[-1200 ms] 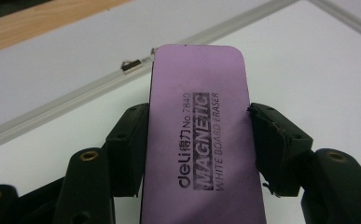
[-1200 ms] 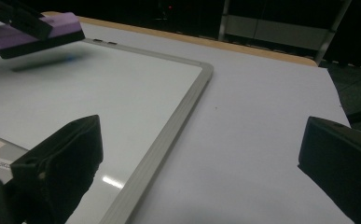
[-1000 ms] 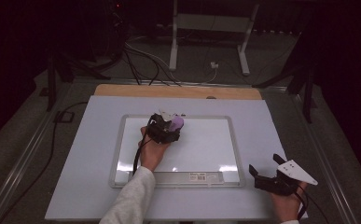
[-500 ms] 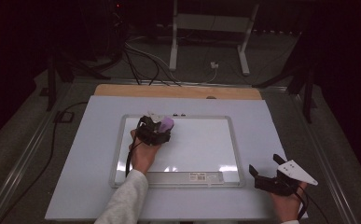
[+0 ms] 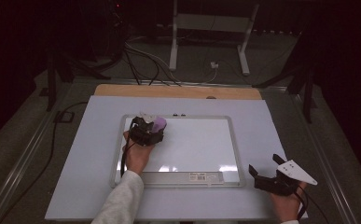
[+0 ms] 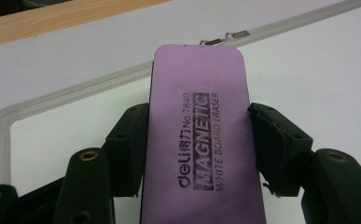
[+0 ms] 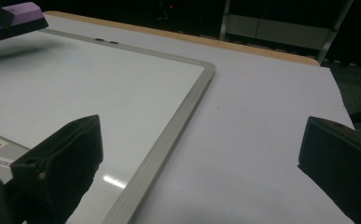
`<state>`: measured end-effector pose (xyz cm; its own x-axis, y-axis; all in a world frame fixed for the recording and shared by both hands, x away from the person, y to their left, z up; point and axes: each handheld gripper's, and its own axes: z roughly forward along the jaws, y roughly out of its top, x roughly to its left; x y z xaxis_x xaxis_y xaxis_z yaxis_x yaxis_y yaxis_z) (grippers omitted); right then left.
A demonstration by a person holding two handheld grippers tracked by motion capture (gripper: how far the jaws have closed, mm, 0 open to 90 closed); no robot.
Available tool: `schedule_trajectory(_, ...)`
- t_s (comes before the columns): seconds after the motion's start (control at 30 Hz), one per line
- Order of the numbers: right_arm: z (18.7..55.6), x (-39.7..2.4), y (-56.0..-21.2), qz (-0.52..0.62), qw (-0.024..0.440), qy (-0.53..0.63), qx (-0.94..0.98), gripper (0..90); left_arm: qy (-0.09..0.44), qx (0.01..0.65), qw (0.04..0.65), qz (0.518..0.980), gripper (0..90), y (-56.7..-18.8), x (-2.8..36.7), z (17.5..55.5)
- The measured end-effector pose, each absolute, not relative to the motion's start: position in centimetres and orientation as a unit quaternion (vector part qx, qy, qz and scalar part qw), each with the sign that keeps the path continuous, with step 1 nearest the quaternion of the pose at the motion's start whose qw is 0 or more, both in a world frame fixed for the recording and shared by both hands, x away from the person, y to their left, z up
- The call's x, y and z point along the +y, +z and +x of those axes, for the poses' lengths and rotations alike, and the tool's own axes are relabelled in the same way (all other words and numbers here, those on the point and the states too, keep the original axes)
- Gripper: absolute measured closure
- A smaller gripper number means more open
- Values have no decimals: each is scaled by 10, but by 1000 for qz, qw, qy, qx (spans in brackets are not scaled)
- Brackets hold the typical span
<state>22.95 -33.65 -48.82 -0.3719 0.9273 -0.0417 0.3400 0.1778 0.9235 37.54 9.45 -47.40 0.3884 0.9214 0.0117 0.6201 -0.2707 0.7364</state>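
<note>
Gripping the purple eraser (image 6: 199,140) by its two long sides, the left claw (image 5: 149,127) has its black pads pressed against the eraser's edges, so it is clamped on it, as the left gripper view shows plainly. The eraser's upper face carries dark print reading "deli No.7840 MAGNETIC WHITE BOARD ERASER". Taking the whiteboard (image 5: 201,144) as the landmark, the eraser sits over the board's far-left corner area, just inside the grey frame and close to the two small metal hangers on the far edge; whether its underside touches the white surface cannot be told. In the right gripper view the eraser (image 7: 12,16) appears at the board's far-left part, with a soft shadow under it on the white surface. The person's left hand (image 5: 137,154) and pale sleeve (image 5: 122,200) reach over the board's near-left part. The right claw (image 5: 267,169) rests off the board, just beyond its near-right corner, over the light worktop (image 5: 271,121); its jaws stand wide apart with nothing between them, and the board's rounded grey corner frame (image 7: 206,70) lies ahead of them. A label strip (image 5: 201,177) lies along the board's near edge. A wooden strip (image 5: 178,91) runs beyond the board's far side.
</note>
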Motion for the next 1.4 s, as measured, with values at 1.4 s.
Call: schedule_trajectory(1.4, 230, -335, -489, 456, 324, 451, 696, 2, 268, 485, 303, 775, 318, -490, 132, 370)
